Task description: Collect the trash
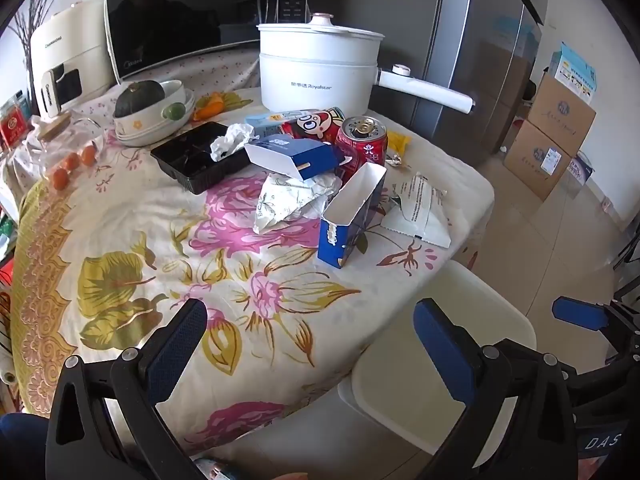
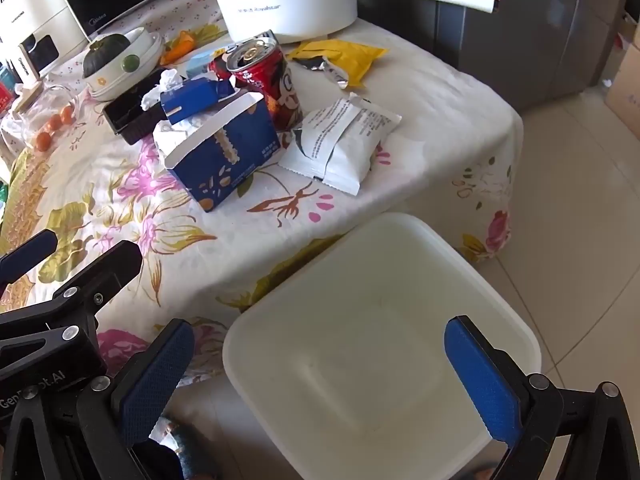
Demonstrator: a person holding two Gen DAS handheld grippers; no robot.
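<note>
On the flowered tablecloth lies a heap of trash: a red drink can [image 1: 362,144] [image 2: 268,80], an open blue carton [image 1: 352,216] [image 2: 224,152], a second blue box [image 1: 296,156], a white wrapper [image 1: 420,208] [image 2: 344,140], crumpled paper [image 1: 288,200], a black tray [image 1: 196,156] with a tissue in it, and a yellow wrapper [image 2: 340,56]. A white bin [image 2: 400,264] [image 1: 492,312] stands empty on the floor at the table's corner. My left gripper [image 1: 310,344] hovers open over the near tablecloth. My right gripper [image 2: 320,376] is open above the bin. Neither holds anything.
A white electric pot [image 1: 320,68] with a long handle stands behind the trash, in front of a microwave [image 1: 180,20]. Bowls holding a green squash [image 1: 148,112] and small oranges [image 1: 72,164] sit at the left. Cardboard boxes [image 1: 552,136] stand on the tiled floor at the right.
</note>
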